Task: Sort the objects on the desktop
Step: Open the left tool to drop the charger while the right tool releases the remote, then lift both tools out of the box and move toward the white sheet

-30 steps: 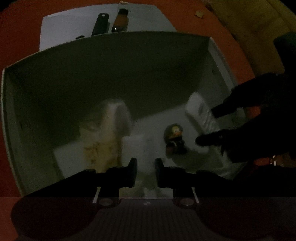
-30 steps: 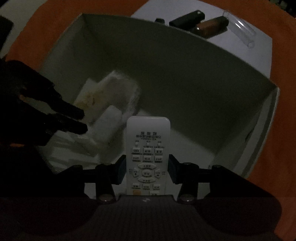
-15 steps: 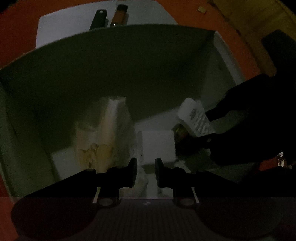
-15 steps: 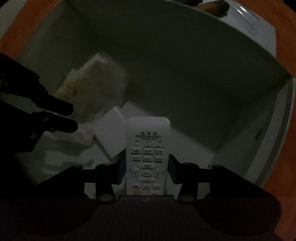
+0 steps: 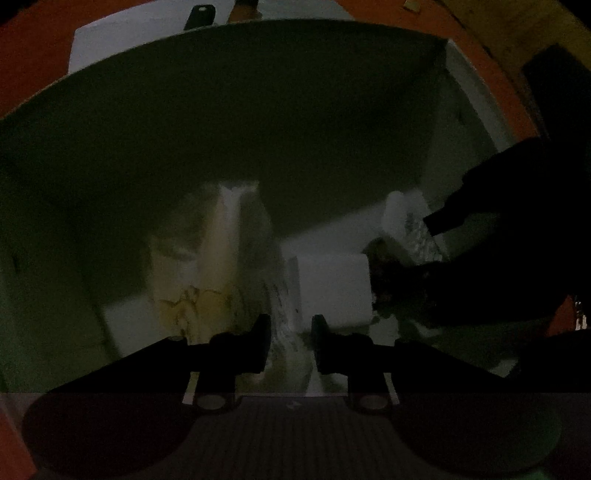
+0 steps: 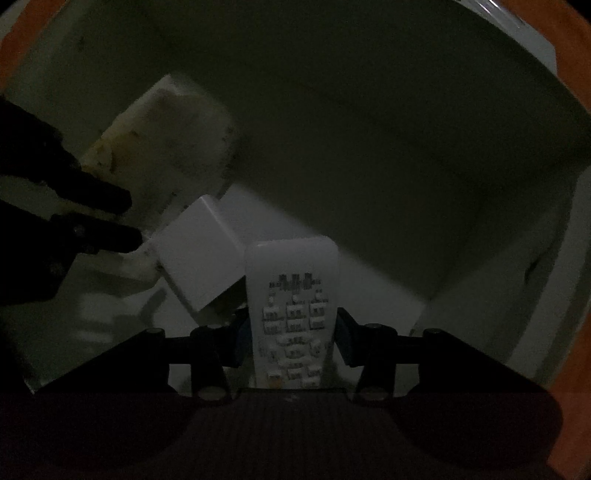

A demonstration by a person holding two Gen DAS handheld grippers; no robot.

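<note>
Both grippers are low inside a white storage box. My right gripper is shut on a white remote control, held flat just above the box floor; it also shows in the left wrist view. My left gripper has its jaws a small gap apart with nothing between them, above a crinkled clear bag with yellowish contents. A small white box lies between the bag and the remote. The left gripper's fingers show at the left of the right wrist view.
A small dark round object lies beside the white box, partly hidden by the right gripper. Beyond the box, a white sheet on the orange table carries dark pen-like items.
Both grippers have moved lower into the box. The right gripper carried the remote down towards the floor next to the small white box. The left gripper's jaws keep the same small gap.
</note>
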